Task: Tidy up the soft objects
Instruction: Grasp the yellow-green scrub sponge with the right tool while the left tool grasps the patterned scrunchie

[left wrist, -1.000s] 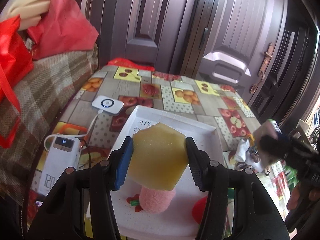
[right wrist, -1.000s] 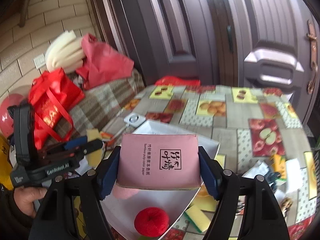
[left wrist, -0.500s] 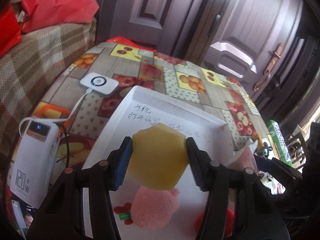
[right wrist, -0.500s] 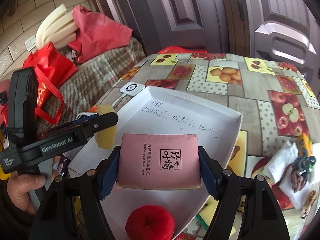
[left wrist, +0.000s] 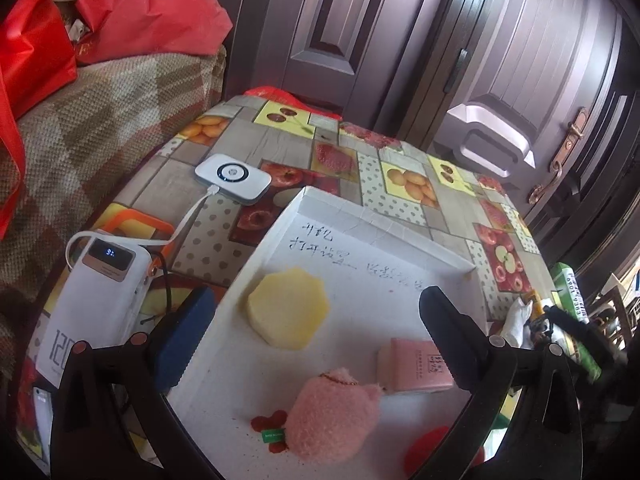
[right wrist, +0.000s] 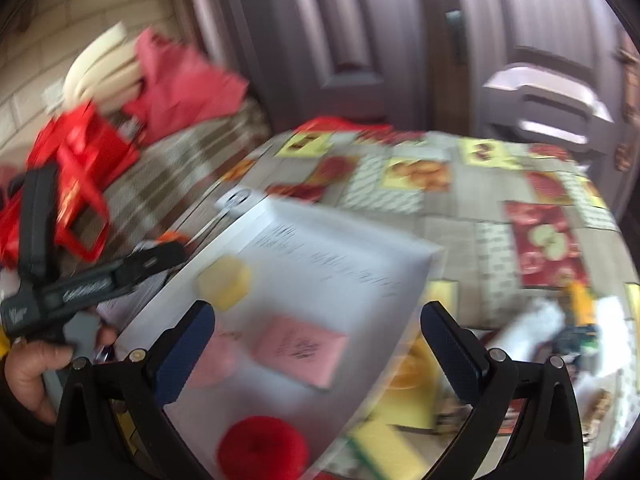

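Note:
A white tray (left wrist: 400, 236) with handwriting lies on the fruit-patterned table. In it rest a yellow hexagonal sponge (left wrist: 287, 312), a pink tissue pack (left wrist: 416, 364), a pink plush toy (left wrist: 332, 414) and a red ball (right wrist: 262, 448). My left gripper (left wrist: 312, 322) hangs over the tray with its jaws opening wide; the sponge lies free between them, untouched. My right gripper (right wrist: 318, 332) is also opening, and the tissue pack (right wrist: 300, 350) lies loose in the tray (right wrist: 352, 240) beneath it. The right wrist view is blurred.
A white power bank (left wrist: 92, 300) and a small white device (left wrist: 233, 178) joined by a cable sit left of the tray. Red bags (left wrist: 36, 48) rest on a plaid sofa at left. Clutter and a green pack (left wrist: 576, 312) crowd the table's right edge. A hand (right wrist: 28, 372) holds the left gripper.
Both grippers sank toward the tray and opened. The left let go of the yellow sponge, the right let go of the pink tissue pack; both things now lie in the tray.

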Action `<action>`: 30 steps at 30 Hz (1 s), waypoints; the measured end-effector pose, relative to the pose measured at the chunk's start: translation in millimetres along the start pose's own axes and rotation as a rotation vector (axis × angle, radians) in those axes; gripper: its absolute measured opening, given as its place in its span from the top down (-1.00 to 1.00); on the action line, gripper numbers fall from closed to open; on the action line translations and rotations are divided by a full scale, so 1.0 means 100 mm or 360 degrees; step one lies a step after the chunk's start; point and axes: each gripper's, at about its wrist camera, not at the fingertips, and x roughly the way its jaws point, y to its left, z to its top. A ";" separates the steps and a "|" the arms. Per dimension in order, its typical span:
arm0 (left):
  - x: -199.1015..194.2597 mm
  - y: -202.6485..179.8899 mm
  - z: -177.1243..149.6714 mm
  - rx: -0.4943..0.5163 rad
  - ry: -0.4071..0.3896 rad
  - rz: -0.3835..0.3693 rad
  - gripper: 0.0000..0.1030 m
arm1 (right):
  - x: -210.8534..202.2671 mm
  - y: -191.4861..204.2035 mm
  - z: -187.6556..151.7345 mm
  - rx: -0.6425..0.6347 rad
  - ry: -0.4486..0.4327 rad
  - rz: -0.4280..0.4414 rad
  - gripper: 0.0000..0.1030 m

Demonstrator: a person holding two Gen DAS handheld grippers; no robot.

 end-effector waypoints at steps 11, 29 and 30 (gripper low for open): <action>-0.16 -0.23 -0.07 0.0070 0.0006 -0.0064 -0.99 | -0.39 -0.78 -0.24 0.0036 0.0035 -0.0327 -1.00; -0.40 -0.65 -0.28 0.0248 0.0092 -0.0067 -0.99 | 0.32 0.02 -0.89 -0.0931 0.0446 -0.0024 0.48; -0.36 -0.76 -0.29 0.0293 0.0122 -0.0090 -0.99 | 0.28 0.01 -0.93 -0.0926 0.0447 -0.0015 0.48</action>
